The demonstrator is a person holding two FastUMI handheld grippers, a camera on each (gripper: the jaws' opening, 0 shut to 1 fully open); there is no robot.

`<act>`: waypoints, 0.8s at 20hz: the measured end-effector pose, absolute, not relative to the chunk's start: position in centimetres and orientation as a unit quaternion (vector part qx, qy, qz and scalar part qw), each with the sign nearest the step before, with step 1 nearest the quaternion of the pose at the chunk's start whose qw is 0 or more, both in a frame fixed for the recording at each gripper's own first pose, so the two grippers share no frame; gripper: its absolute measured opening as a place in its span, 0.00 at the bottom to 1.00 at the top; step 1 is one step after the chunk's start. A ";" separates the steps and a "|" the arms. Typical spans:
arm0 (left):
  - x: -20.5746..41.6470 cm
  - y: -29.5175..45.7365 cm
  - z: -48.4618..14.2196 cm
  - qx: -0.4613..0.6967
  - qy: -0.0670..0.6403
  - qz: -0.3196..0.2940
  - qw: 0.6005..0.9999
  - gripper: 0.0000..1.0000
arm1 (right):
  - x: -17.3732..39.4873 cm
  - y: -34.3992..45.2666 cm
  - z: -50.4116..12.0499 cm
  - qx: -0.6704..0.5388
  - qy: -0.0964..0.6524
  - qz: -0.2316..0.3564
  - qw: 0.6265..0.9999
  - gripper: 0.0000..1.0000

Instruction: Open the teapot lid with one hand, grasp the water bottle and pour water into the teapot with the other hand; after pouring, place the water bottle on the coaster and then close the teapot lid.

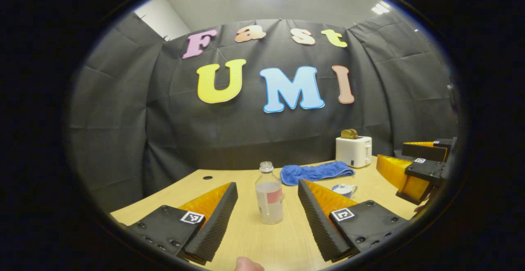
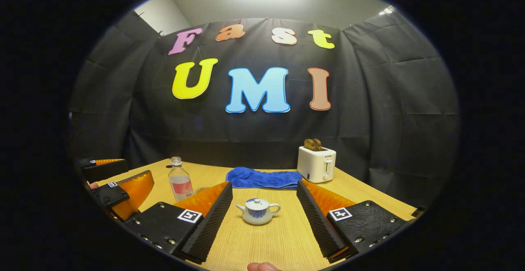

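Observation:
A clear water bottle (image 1: 269, 195) with a red label stands upright on the wooden table (image 1: 262, 242), straight ahead of my left gripper (image 1: 267, 185). That gripper is open, and the bottle lies beyond its fingertips. In the right gripper view a small white and blue teapot (image 2: 257, 211) sits with its lid on, ahead of my open right gripper (image 2: 264, 185). The bottle (image 2: 180, 181) stands to the teapot's far left, with the left gripper (image 2: 123, 189) near it. From the left gripper view the teapot (image 1: 344, 190) peeks out behind one finger, and the right gripper (image 1: 414, 172) hovers at the right edge.
A blue towel (image 2: 262, 178) lies at the back of the table (image 2: 266, 242), and a white toaster (image 2: 316, 163) with bread in it stands to its right. A small clear object (image 2: 201, 190) sits beside the bottle, partly hidden. Black cloth walls close off the back.

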State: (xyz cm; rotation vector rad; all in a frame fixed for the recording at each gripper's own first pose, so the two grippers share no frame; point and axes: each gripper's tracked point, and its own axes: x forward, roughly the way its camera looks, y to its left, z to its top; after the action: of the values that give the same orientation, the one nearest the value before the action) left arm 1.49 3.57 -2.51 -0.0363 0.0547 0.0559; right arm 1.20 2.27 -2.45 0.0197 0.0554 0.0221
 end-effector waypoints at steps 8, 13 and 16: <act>1.9 4.5 -2.9 -0.024 0.031 0.035 0.999 1.00 | 3.6 3.5 -4.3 0.014 0.042 0.035 0.998 0.97; 2.1 4.9 -2.9 -0.022 0.031 0.039 0.999 1.00 | 6.1 3.8 -6.1 0.016 0.060 0.033 0.998 0.97; 2.2 5.0 -3.0 -0.022 0.032 0.038 0.999 1.00 | 7.8 4.0 -7.3 0.010 0.068 0.031 0.997 0.97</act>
State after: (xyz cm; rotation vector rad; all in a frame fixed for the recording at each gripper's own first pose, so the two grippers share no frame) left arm 2.23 5.04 -3.05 -0.0443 0.0640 0.0758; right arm 7.77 3.98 -7.29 0.0202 0.1370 0.0621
